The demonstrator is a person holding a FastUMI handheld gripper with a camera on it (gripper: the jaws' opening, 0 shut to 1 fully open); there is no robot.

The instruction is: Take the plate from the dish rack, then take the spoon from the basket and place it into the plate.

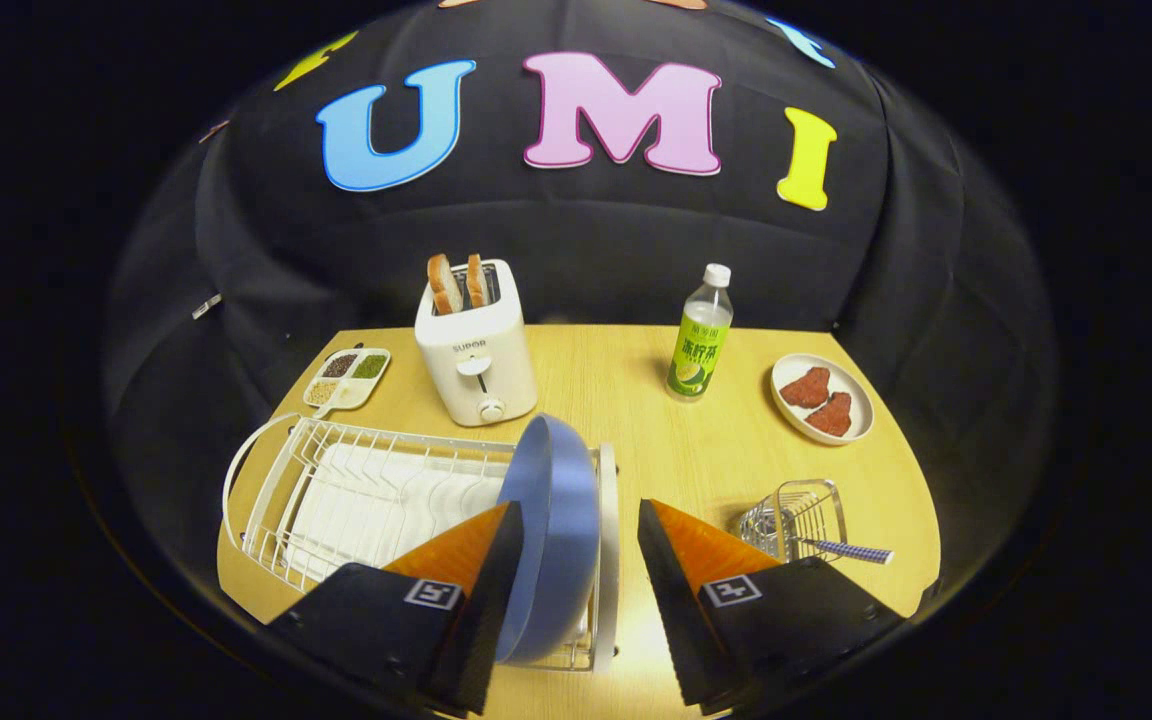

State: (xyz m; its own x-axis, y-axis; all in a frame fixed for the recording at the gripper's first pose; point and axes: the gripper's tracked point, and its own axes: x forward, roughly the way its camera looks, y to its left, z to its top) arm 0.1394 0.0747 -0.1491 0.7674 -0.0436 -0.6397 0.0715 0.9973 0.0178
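A blue plate (554, 520) stands on edge at the right end of the white wire dish rack (336, 490). My gripper (579, 520) is open, its two fingers spread wide. The plate's rim lies between them, close to the left finger, with a gap to the right finger. Beyond the right finger a small wire basket (798, 515) sits on the table, with a spoon (841, 549) whose checked handle sticks out to the right.
On the wooden table (636, 400) stand a white toaster (474, 355) with two bread slices, a green-labelled bottle (701, 335), a small dish of red meat pieces (822, 398) and a divided tray of grains (348, 377). The rack fills the table's left front.
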